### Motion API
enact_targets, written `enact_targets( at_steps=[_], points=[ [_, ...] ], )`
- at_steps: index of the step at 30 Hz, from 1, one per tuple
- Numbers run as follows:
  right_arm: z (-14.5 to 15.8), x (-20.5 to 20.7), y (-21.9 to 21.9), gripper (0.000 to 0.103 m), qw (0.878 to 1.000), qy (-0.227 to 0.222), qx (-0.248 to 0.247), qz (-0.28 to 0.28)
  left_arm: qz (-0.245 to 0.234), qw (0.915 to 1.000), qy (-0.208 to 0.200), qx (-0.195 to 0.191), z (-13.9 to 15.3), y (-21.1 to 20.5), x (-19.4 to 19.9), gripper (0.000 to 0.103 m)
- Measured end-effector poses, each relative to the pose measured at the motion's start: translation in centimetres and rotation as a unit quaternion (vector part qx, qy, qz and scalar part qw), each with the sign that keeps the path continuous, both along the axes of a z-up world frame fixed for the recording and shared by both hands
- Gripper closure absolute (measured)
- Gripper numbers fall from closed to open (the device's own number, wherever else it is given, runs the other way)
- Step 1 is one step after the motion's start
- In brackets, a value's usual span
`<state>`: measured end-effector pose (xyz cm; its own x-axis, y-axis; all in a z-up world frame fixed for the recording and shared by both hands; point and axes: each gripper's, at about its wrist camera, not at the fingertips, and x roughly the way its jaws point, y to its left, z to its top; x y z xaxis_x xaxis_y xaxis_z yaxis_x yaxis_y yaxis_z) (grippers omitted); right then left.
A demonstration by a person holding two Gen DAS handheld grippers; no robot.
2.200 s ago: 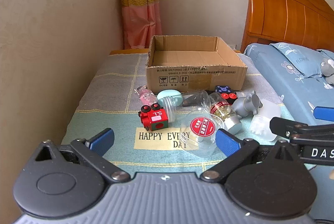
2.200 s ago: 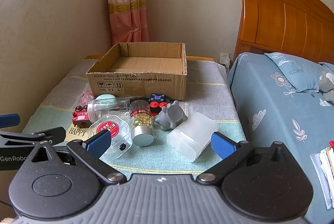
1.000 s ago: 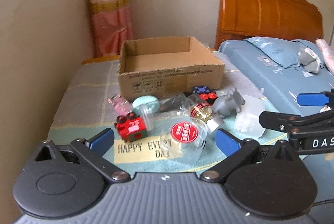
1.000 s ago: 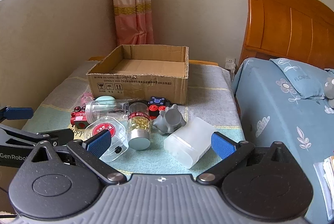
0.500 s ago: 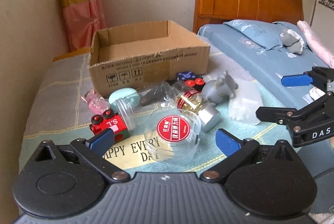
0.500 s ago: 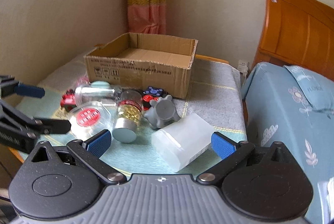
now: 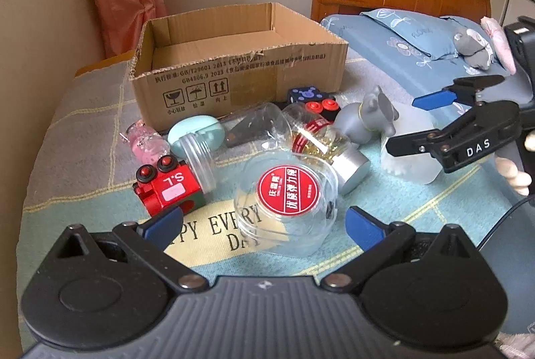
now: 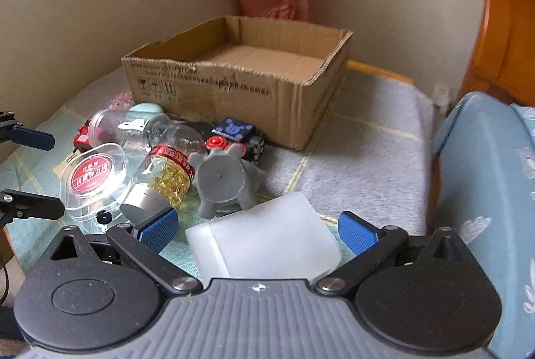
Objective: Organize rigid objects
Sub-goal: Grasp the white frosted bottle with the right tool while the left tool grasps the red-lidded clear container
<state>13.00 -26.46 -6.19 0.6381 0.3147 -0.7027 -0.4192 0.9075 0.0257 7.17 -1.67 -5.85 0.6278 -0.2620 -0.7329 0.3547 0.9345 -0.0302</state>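
Closing on clutter near the table's front edge, we hold the left gripper spread around a clear lidded tub and the right gripper spread over a frosted box; both look light, stiff, slippery, best pinched across flat sides.

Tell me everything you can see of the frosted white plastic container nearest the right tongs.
The frosted white container is translucent, boxy with rounded corners, and looks like plastic. It lies on its side on the checked cloth, between the open right tongs, whose pads are not touching it. A seam crosses its near face. The grey animal figure sits just behind it.
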Motion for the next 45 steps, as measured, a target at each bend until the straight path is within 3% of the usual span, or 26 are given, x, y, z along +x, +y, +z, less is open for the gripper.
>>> enact_targets(
  at_steps=[11,19,45],
  points=[
    [-0.5,-2.8,0.3,0.0,0.999,0.045,0.004,0.001,-0.032,0.9994,0.002,0.015,-1.3,-0.7,0.7,0.001],
    [-2.5,-4.1,1.5,0.0,0.997,0.057,-0.058,-0.014,-0.059,0.9976,0.032,0.02,-3.4,-1.6,1.4,0.001],
    [-2.4,-3.1,1.6,0.0,0.997,0.034,-0.051,-0.038,-0.059,0.9977,0.012,0.03,-2.9,-2.3,2.7,0.001]
  ],
)
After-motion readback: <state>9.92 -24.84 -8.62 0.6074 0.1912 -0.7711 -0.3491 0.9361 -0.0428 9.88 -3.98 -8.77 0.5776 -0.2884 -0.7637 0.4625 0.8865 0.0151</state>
